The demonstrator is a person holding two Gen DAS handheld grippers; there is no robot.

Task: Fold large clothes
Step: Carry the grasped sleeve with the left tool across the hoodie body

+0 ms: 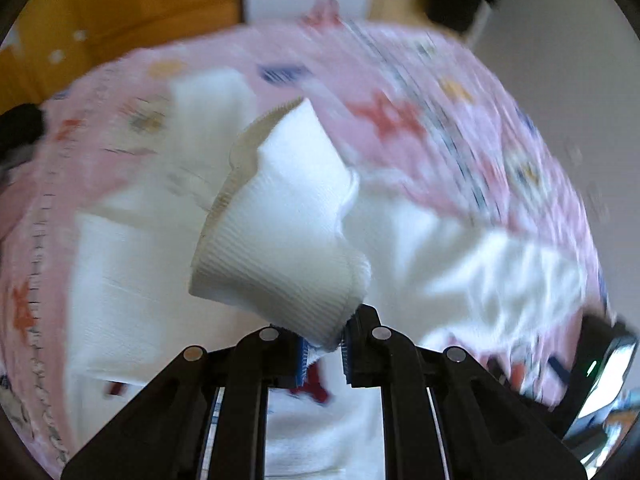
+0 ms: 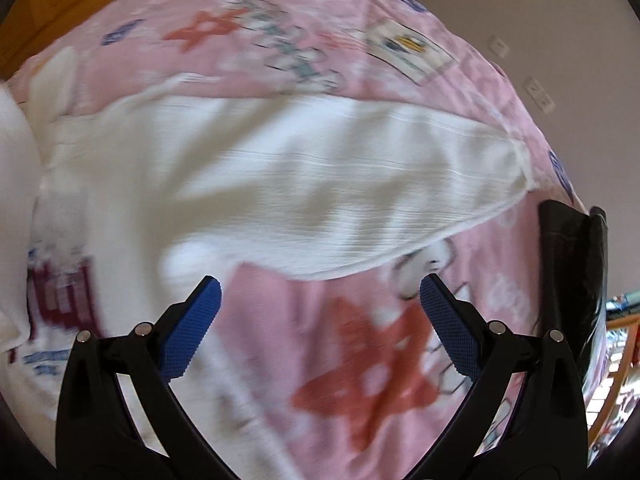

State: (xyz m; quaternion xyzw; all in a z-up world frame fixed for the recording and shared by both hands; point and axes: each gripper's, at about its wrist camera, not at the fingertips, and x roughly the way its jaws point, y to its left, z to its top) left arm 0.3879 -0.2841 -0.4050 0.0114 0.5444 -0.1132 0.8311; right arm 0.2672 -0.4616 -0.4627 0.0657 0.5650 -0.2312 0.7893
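A white garment with a red and blue print lies spread on a pink patterned bedspread. My left gripper is shut on the ribbed white cuff of the garment's sleeve, which stands up in front of the camera. In the right wrist view the white garment stretches across the bedspread, its sleeve end at the right. My right gripper hangs open above the pink cover just below the garment's edge, with nothing between its blue pads. Both views are blurred by motion.
A wooden cupboard stands beyond the bed at the left. A pale wall with sockets lies to the right. A black object rests at the bed's right edge. A dark item sits at the far left.
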